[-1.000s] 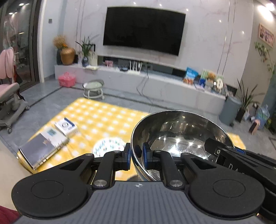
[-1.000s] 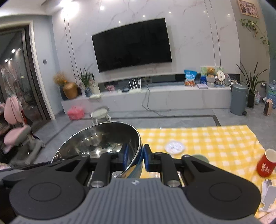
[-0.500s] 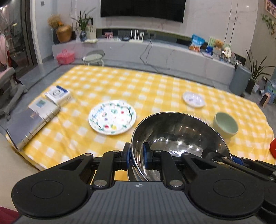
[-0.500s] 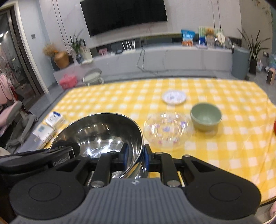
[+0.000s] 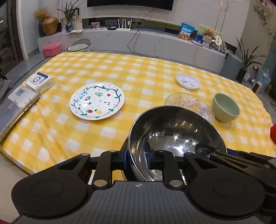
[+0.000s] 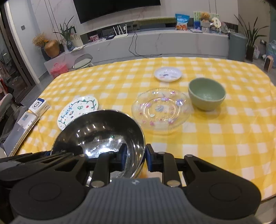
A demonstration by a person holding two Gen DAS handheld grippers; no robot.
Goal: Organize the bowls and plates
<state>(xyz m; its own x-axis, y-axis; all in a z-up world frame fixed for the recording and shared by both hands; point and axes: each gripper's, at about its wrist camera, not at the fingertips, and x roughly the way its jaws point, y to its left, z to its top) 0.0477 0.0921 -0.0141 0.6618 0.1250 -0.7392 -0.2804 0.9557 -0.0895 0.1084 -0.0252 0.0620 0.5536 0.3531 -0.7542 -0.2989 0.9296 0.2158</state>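
We have tipped down from facing the TV wall — the surface (image 5: 155,72) now fills both views. Left gripper (image 5: 137,161) and right gripper (image 6: 135,159) each pinch the steel bowl (image 5: 174,134) by opposite rims, low over the near edge — we judge set-down is close.

A yellow checked cloth (image 5: 138,72) is spread over the bench. At its left edge a ring binder (image 5: 12,110) is laid — a small white box (image 5: 38,81) just beside it. A television (image 6: 117,8) is mounted behind.
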